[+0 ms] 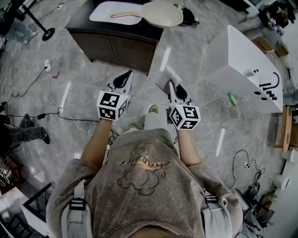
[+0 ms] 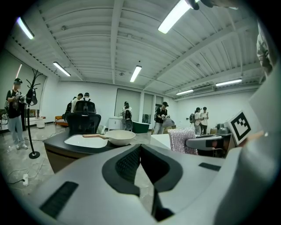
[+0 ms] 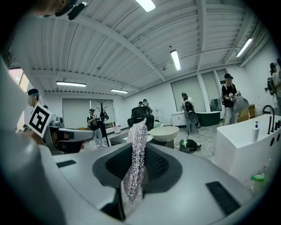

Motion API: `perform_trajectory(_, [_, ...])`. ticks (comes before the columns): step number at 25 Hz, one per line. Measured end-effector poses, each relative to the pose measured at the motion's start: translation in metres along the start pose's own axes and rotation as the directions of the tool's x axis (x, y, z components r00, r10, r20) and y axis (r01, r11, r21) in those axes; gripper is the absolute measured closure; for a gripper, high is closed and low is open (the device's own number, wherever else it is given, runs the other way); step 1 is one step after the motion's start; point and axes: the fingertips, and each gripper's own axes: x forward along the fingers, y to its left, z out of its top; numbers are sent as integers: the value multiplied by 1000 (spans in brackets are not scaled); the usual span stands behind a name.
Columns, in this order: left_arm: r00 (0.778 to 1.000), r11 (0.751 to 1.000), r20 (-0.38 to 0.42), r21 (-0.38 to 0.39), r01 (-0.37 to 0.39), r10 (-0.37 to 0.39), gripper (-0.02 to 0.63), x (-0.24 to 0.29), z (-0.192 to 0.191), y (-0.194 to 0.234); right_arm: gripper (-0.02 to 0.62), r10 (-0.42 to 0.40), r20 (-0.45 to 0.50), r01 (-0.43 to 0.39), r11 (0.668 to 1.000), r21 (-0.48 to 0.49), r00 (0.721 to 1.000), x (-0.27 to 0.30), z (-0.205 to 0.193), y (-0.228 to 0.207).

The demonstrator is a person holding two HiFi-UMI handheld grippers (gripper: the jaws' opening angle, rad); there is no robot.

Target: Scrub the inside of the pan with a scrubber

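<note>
A cream pan [image 1: 162, 13] with a wooden handle rests on a white board on the dark cabinet [image 1: 116, 39] ahead of me; it also shows as the pan [image 2: 120, 137] and the pan [image 3: 163, 133]. My right gripper [image 1: 171, 82] is shut on a silvery mesh scrubber [image 1: 166, 77], which stands up between the jaws as the scrubber [image 3: 135, 160]. My left gripper [image 1: 126, 76] is shut and holds nothing, the same gripper [image 2: 140, 149] showing its jaws pressed together. Both grippers hover over the floor, short of the cabinet.
A white counter with a black tap [image 1: 249, 69] stands to the right. Cables [image 1: 42, 111] lie across the grey floor on the left. A coat stand [image 2: 33, 118] and several people [image 2: 83, 103] are in the room behind the cabinet.
</note>
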Motion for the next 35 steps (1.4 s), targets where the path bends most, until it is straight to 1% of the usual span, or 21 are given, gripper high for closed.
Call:
perform_trajectory(4, [1000,1000,-1,-3,18,-18,589,1,-4,9,511,-10,-12,10,1000,-1,1000,7,-3,4])
perform_trajectory(8, [1000,1000,-3,-16,16,-16,589,10,-7,22,511,-12,-9,12,1000,0,1000,21,-2,3])
perform_trajectory(16, [1000,999,-18,-39,20,-21,589,52,-4,49,511,-11,-26,11,1000,16,1000,68,-2,-14])
perform_trajectory(20, [999,996,-30,-85,42,-44,589,74,-2,62,511,-7,-43,8,1000,22,999,95,-2,-26])
perform_trajectory(23, [999,992,-10,-119,48,-50,589,94,6,74,511,2,-36,-1,1000,20,999,119,7,-35])
perform_trajectory(27, [999,992,20,-117,39,-37,589,123,21,88,511,18,-28,-18,1000,18,999,151,22,-52])
perform_trajectory(30, [1000,992,21,-123,18,-15,589,147,32,100,511,34,-33,-34,999,13,999,177,35,-65])
perform_trajectory(35, [999,994,11,-107,-29,31,589,192,49,124,511,58,-20,-57,998,23,998,222,62,-93])
